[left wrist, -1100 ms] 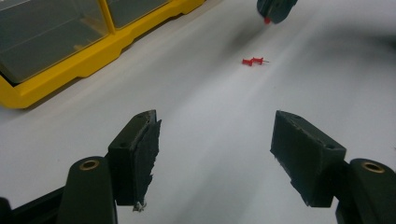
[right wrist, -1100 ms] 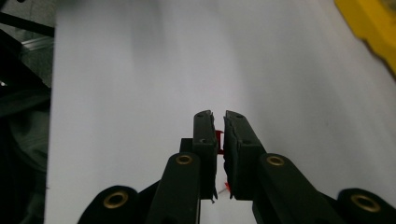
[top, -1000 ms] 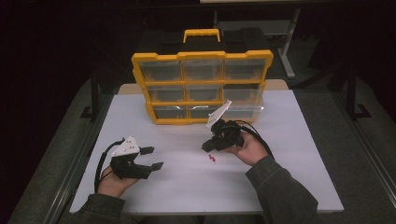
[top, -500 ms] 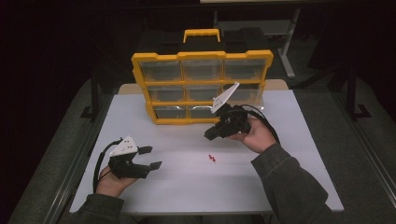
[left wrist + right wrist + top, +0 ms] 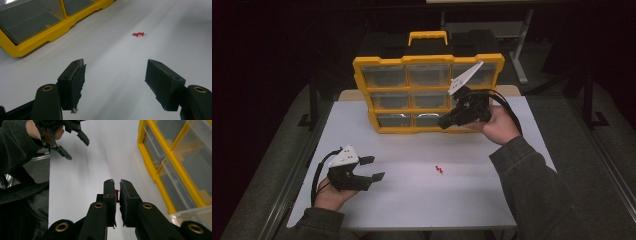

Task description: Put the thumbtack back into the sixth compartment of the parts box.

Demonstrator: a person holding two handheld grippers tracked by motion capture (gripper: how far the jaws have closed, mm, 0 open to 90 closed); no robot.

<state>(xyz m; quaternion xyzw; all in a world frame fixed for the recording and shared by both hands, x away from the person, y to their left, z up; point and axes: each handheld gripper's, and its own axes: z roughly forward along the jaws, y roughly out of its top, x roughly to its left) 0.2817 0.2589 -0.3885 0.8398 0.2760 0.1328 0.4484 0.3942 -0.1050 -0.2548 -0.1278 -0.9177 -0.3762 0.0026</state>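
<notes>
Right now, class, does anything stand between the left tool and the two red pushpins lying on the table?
Nothing visible does. The left tool has its jaws open and faces the red pushpins across bare white table. The yellow organizer stands off to one side, clear of that path.

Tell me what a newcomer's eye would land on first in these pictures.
First, the bright yellow plastic organiser with clear drawers, standing upright at the far side of the white table. Next, the right gripper, raised in front of the organiser's lower drawers with its jaws pinched on a small red piece. Last, the tiny red pushpins lying mid-table, beyond the open left gripper.
</notes>
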